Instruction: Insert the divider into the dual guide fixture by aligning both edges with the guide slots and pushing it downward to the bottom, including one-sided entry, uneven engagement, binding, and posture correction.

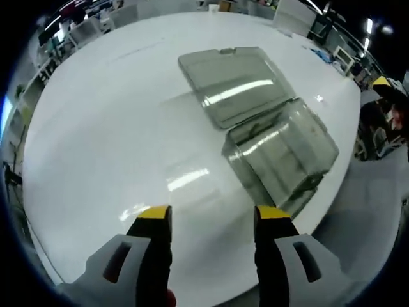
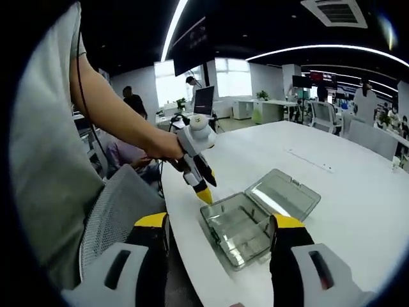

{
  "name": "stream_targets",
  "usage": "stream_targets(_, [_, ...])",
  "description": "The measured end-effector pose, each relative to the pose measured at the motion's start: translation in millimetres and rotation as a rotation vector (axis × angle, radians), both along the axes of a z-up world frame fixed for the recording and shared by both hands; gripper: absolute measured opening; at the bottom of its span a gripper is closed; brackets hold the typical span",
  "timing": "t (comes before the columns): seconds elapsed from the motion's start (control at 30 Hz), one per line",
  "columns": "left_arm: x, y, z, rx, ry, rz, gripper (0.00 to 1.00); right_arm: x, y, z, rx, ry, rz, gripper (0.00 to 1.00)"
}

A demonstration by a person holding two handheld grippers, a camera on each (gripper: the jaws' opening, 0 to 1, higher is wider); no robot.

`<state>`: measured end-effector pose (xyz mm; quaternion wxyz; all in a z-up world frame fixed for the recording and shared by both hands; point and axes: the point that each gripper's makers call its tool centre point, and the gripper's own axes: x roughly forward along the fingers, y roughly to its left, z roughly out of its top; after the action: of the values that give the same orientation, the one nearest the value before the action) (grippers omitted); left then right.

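Fixture (image 2: 241, 229) lies lid-open, long axis running away across table (image 1: 115, 128); both grippers' jaws released.

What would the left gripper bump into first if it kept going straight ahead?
Probably the white table: the left gripper points at bare tabletop, with its open jaws empty. The clear plastic box lies right of that line, though depth is hard to judge.

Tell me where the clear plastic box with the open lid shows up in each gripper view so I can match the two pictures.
Left gripper view: the clear smoky plastic box with its hinged lid open lies right of centre, lid toward the top.
Right gripper view: the same box lies low at centre, between that view's own tongs, lid up and right.
Shared landmark: the white table, whose edge runs close by the box.
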<state>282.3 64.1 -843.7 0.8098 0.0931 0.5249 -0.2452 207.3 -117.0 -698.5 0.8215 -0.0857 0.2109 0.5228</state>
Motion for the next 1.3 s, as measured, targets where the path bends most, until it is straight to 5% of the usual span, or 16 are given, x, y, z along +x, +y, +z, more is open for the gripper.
stream_targets(1.3, [16.7,4.0,-22.3,0.093,0.116,0.179,0.41,10.5,-14.7,-16.0,-0.02,0.017,-0.007,0.62])
